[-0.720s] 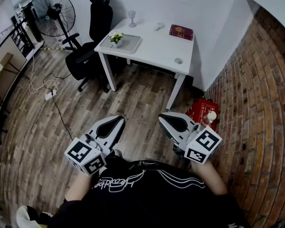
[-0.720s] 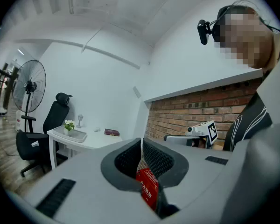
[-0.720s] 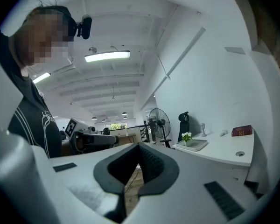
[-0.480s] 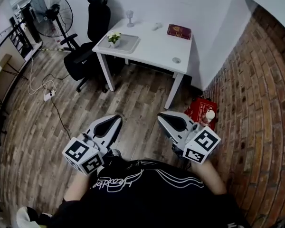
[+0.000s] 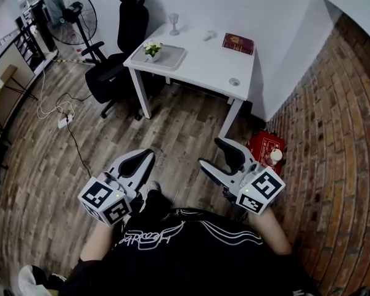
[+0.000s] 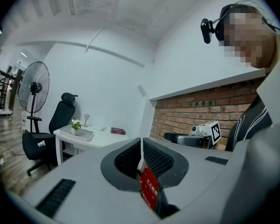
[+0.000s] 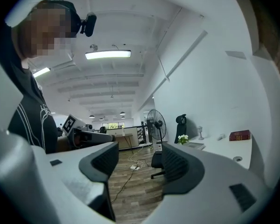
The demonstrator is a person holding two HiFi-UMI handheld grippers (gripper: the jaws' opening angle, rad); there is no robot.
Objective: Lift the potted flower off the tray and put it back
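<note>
The potted flower (image 5: 152, 49), white blooms in a small white pot, stands at the left end of a grey tray (image 5: 170, 57) on the white table (image 5: 203, 63), far ahead of me. Both grippers hang low in front of my body, well short of the table. My left gripper (image 5: 140, 161) is shut with nothing in it. My right gripper (image 5: 216, 155) is open and empty, its two jaws clearly apart. In the left gripper view the flower (image 6: 75, 124) and tray (image 6: 83, 135) look small and distant beyond the shut left gripper (image 6: 141, 146). In the right gripper view the flower (image 7: 182, 138) shows past the open right gripper (image 7: 139, 162).
On the table are also a stemmed glass (image 5: 175, 23), a small white object (image 5: 208, 36) and a red book (image 5: 237, 42). A black office chair (image 5: 117, 48) and a fan (image 5: 71, 8) stand left of it. A red box (image 5: 265, 148) sits by the brick wall; cables (image 5: 61, 113) cross the wooden floor.
The right gripper's jaws, together in the earlier frames, now stand apart. The left gripper has shifted slightly down and left. Flower and tray have not moved on the table.
</note>
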